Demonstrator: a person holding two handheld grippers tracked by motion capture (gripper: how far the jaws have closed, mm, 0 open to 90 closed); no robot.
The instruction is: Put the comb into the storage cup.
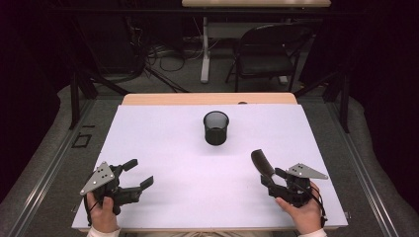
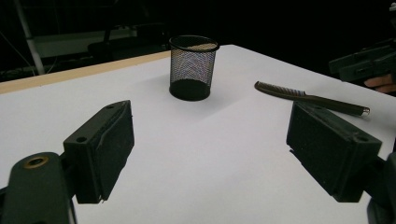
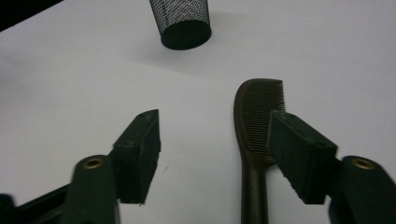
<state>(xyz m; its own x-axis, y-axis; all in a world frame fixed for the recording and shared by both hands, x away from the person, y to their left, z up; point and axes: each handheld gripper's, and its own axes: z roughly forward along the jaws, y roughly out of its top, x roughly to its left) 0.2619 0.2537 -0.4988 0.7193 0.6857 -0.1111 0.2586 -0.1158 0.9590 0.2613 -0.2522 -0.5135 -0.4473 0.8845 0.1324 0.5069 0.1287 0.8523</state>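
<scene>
Your right gripper (image 3: 212, 154) stands spread around the comb (image 3: 256, 135), which lies flat on the table (image 1: 163, 148), nearer you than the mesh cup (image 1: 216, 127). Close off-centre and it may skid away. Your left gripper (image 2: 210, 154), spread, holds nothing.

Table (image 1: 163, 148) — white top, pale wood edge showing along the far side. Standing upright on it, toward the far middle: black mesh cup (image 1: 216, 128). Lying flat nearer the right front — dark comb (image 1: 262, 163), well apart from the cup.
</scene>
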